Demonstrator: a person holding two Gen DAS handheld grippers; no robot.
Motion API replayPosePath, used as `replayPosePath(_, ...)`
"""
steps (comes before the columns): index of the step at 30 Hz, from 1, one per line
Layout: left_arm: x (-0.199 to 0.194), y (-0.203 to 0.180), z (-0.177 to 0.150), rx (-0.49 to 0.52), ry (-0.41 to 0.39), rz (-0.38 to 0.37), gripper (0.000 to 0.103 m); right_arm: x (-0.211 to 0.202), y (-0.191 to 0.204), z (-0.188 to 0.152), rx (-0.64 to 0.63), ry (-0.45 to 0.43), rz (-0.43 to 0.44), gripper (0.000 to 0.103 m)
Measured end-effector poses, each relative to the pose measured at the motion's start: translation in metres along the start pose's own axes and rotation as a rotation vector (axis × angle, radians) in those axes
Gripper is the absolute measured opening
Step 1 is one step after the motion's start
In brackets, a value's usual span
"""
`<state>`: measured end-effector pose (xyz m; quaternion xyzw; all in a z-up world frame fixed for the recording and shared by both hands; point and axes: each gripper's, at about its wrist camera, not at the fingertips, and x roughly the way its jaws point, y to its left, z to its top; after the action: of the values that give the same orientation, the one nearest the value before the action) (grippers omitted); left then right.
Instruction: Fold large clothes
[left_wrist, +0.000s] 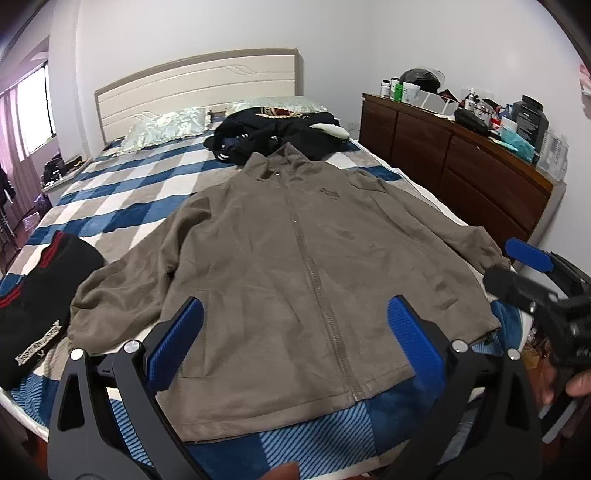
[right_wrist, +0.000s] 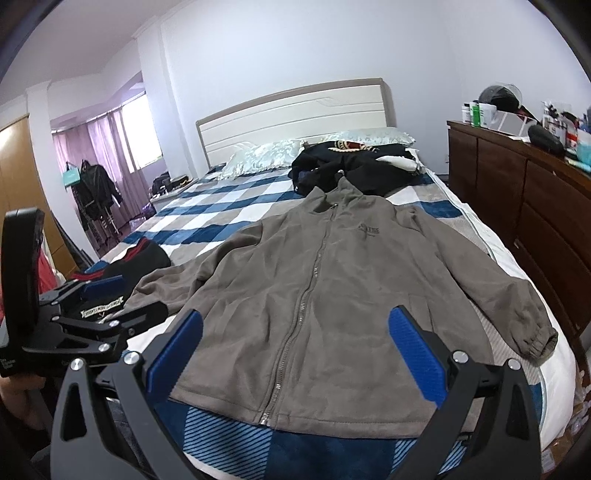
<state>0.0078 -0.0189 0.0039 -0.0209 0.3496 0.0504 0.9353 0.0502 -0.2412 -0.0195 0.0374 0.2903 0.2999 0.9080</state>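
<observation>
Bedroom, checked blue-and-white fleece bedspread (left_wrist: 122, 206), one garment laid out flat.

A soft grey-brown zip-front fleece jacket (left_wrist: 295, 266) is spread face up at the foot of the bed, both sleeves out. Two pale satin pillows (left_wrist: 166, 127) and one heap of dark clothes (left_wrist: 280, 138) are seen by the headboard. The left gripper (left_wrist: 295, 332) and right gripper (right_wrist: 295, 343) are held wide apart, empty, above the hem. Purple curtains (right_wrist: 107, 147) are shown fully only in the right view.
</observation>
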Motion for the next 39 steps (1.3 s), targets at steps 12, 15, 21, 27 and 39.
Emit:
replayPosePath(12,0.069,-0.057,-0.035,0.009,0.047,-0.166,0.098,0.008,-0.145,-0.030,0.227,0.017,-0.186,0.099)
replayPosePath(15,0.093,-0.068,-0.046,-0.004,0.083,-0.205,0.098,0.011,-0.197,-0.035,0.288,0.029,-0.277,0.099)
replayPosePath(21,0.142,-0.081,-0.072,-0.010,0.155,-0.252,0.098,0.026,-0.282,-0.067,0.549,0.105,-0.301,0.099)
replayPosePath(27,0.176,-0.076,-0.084,-0.037,0.206,-0.268,0.098,0.059,-0.306,-0.097,0.704,0.155,-0.222,0.099)
replayPosePath(39,0.162,-0.061,-0.081,0.038,0.207,-0.244,0.098,0.100,-0.347,-0.071,0.941,0.108,-0.325,0.037)
